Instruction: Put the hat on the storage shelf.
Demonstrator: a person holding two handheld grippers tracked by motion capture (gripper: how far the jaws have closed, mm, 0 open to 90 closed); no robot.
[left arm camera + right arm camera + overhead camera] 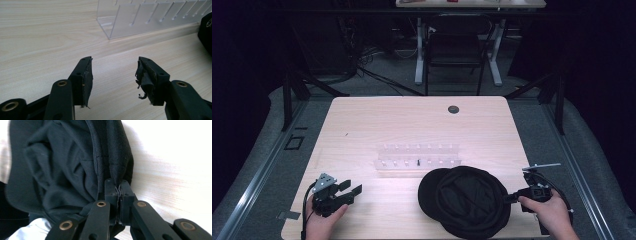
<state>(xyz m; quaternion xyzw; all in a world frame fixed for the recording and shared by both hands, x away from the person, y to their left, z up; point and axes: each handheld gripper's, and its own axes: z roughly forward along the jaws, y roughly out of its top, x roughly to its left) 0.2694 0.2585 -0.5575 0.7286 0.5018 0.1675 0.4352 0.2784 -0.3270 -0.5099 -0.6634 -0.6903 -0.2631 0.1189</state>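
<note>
On the table point(362, 120) before you, the slotted rack point(418, 155) lies at the middle, the cap point(467, 200) just in front of it to the right with your right gripper point(512, 198) at its right rim, and your left gripper point(349, 192) near the front left corner.

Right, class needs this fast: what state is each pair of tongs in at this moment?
Left tongs: open, nothing between them, over the bare table.
Right tongs: shut on the rim of the black cap.
</note>
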